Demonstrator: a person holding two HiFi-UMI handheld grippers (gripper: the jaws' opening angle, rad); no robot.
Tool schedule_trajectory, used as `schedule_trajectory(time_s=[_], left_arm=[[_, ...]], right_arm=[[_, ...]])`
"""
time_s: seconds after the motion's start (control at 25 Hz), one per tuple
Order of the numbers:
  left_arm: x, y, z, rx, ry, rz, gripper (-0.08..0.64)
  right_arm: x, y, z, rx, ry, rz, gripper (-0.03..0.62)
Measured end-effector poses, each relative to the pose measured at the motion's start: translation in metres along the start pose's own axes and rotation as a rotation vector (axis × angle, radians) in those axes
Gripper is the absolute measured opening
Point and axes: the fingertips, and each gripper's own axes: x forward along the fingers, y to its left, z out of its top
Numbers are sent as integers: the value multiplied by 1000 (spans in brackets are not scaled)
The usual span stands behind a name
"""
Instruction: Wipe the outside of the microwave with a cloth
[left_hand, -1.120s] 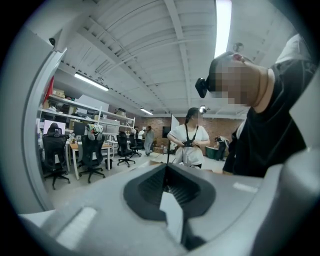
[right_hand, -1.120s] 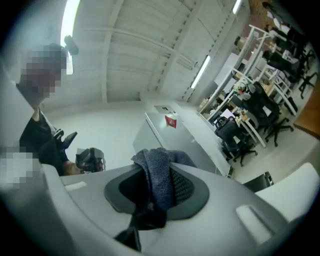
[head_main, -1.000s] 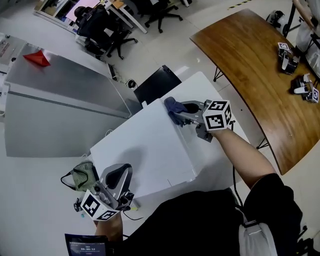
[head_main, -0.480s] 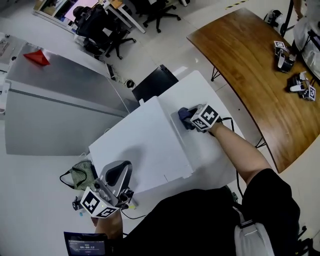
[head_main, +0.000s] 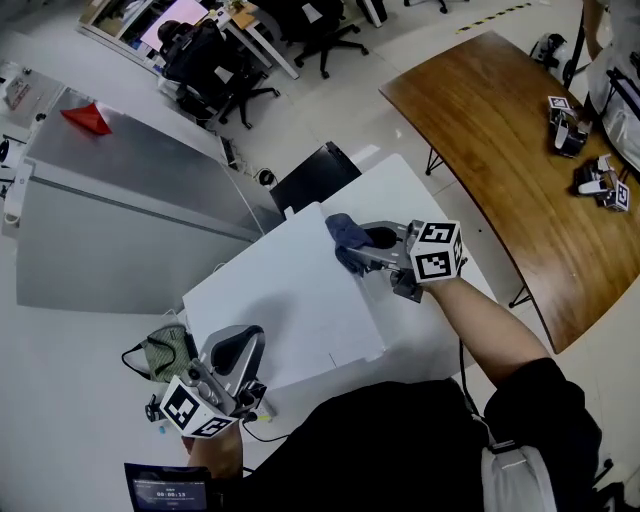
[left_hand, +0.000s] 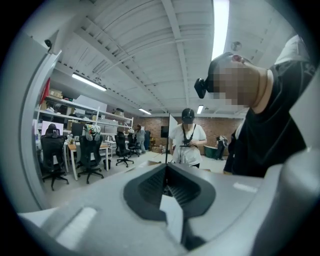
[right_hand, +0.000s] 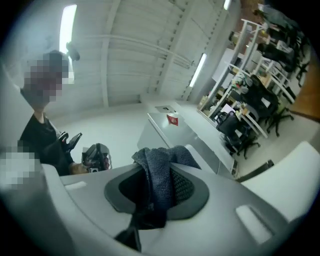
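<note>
The white microwave (head_main: 290, 300) stands on a white table (head_main: 430, 210), seen from above in the head view. My right gripper (head_main: 352, 245) is shut on a dark blue cloth (head_main: 347, 234) and holds it against the microwave's top right edge near the far corner. In the right gripper view the cloth (right_hand: 159, 175) hangs bunched between the jaws of that gripper (right_hand: 155, 190). My left gripper (head_main: 232, 350) hovers off the microwave's near left corner, apart from it. In its own view the left gripper (left_hand: 166, 182) points up into the room, jaws together and holding nothing.
A curved wooden table (head_main: 500, 130) at the right carries spare grippers (head_main: 590, 175). A grey cabinet (head_main: 120, 200) stands at the left, a black box (head_main: 315, 170) behind the white table, a greenish bag (head_main: 165, 352) on the floor. Office chairs (head_main: 215, 65) and people stand farther off.
The right gripper with the cloth dipped down along the microwave's right side, then came back up to the top edge near the far corner. The left gripper stayed put.
</note>
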Motion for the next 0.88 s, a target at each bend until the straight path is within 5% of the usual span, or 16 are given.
schedule_trajectory(time_s=[0.08,0.32,0.56,0.68,0.8,0.88], left_arm=[[2,1,-12,-19,19,-4,5],[11,0,-37,-65,42,-11,5],[12,-7,-33,-54,17,-7,5],[15,-17,-15,-31,-3,-32,5],[13,-23,7,4,-31,-46,5],[12,-26,14,18,-45,-49,5]], right_arm=[[-11,-28,-28,30,72,-62,87],[-50,-111,-152,27,497,-293,80],[-57,-133,-179,-44,729,-408,76],[-47,-94,-122,-32,553,-356,84],[-28,-8,-16,13,149,-141,84],[-18,40,12,14,39,0,84]])
